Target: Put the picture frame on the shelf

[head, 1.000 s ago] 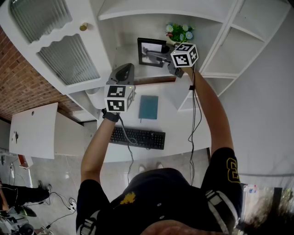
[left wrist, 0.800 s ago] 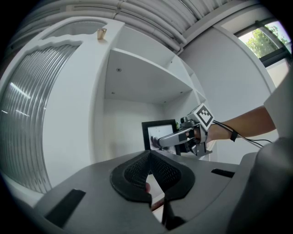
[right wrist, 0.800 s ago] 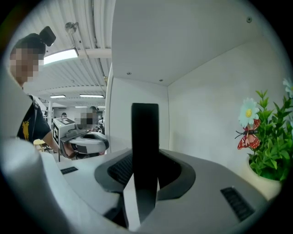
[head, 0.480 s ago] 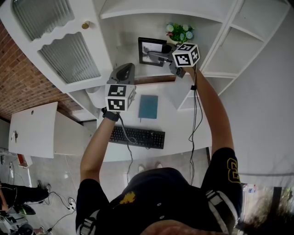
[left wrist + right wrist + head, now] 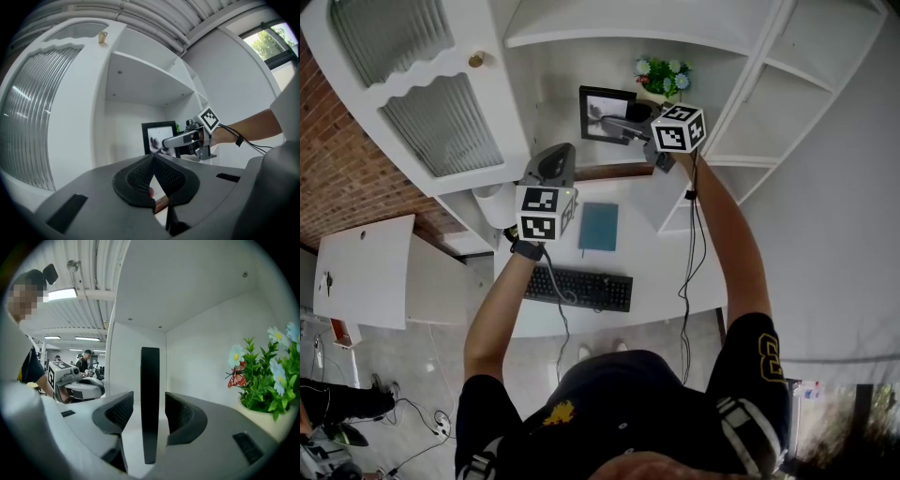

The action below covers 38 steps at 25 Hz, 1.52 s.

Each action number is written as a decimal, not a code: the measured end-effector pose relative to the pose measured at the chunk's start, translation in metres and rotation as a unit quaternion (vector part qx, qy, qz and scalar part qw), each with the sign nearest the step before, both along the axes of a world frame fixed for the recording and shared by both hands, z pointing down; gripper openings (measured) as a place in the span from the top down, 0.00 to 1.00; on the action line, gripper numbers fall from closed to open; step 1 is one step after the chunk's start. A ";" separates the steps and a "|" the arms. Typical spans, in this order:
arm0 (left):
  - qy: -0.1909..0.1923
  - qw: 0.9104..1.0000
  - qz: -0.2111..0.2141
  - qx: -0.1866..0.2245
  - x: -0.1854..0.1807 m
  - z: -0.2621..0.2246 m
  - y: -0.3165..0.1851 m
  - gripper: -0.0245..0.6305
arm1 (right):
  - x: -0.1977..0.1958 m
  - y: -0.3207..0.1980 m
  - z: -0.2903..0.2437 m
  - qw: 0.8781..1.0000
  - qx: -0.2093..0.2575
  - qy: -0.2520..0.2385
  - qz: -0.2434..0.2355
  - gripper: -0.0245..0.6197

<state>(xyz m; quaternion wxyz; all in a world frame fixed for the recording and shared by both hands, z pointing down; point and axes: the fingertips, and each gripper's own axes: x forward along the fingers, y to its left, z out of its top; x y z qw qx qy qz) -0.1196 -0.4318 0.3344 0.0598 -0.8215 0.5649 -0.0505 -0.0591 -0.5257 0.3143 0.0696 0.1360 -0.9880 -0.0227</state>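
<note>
Between the parted jaws of the right gripper (image 5: 623,122), the picture frame (image 5: 150,404) is standing edge-on. Its long axis is running upright and its thin black side is facing straight back along the jaws. Those jaws have just been opening, and the pads (image 5: 123,411) are sitting clear of the frame on either side. The frame is therefore resting by its own weight on the shelf (image 5: 553,124), already inside the compartment where the task wants it.

Judging from this, the placing is looking done and the next move is turning on that narrow gap. The gripper is needing to draw straight back along its own line, since any sideways swing is risking a pad clipping the edge and tipping the frame.

Off to the right of the jaws and a little beyond them, a pot of artificial flowers (image 5: 262,376) is sitting near the frame without touching it. To the left of the jaws, the white side wall of the compartment is closing things in.

The left gripper (image 5: 153,161) is hanging well apart, lower and to the left, in front of the ribbed-glass cabinet door (image 5: 422,94). Its jaws are pressing together, and nothing is showing as pinched between them. The right hand is by far the nearer to the frame. Below both grippers, on the desk (image 5: 661,253), a keyboard (image 5: 577,287) and a teal notebook (image 5: 599,226) are lying out of the way.
</note>
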 end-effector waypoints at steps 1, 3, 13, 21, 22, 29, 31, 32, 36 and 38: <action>0.000 1.000 0.000 0.001 0.000 -0.001 0.000 0.93 | 0.001 -0.001 -0.001 1.000 0.002 -0.002 0.003 0.66; 0.001 1.000 0.000 0.003 0.000 -0.003 0.002 0.94 | 0.004 -0.001 -0.003 1.000 0.002 -0.007 0.009 0.66; 0.007 1.000 -0.005 0.009 -0.001 -0.009 0.011 0.93 | 0.017 0.001 0.001 0.999 0.003 -0.014 0.038 0.66; 0.006 1.000 -0.007 0.011 -0.001 -0.010 0.016 0.93 | 0.025 0.002 -0.001 0.999 0.005 -0.021 0.046 0.66; 0.006 1.000 -0.007 0.010 0.000 -0.010 0.016 0.94 | 0.025 0.003 -0.001 0.999 0.006 -0.020 0.046 0.66; 0.004 1.000 -0.004 0.011 0.004 -0.010 0.020 0.93 | 0.029 0.006 0.001 0.999 0.007 -0.013 0.048 0.66; 0.003 1.000 -0.005 0.012 0.004 -0.011 0.021 0.93 | 0.031 0.006 0.000 0.999 0.007 -0.015 0.051 0.66; 0.003 1.000 -0.004 0.012 0.004 -0.012 0.021 0.93 | 0.032 0.006 0.000 0.998 0.007 -0.016 0.052 0.66; 0.003 1.000 -0.002 0.013 0.007 -0.012 0.024 0.93 | 0.036 0.006 -0.003 0.998 0.008 -0.017 0.056 0.66; 0.003 1.000 -0.001 0.013 0.009 -0.012 0.024 0.93 | 0.037 0.006 -0.003 0.998 0.009 -0.016 0.057 0.66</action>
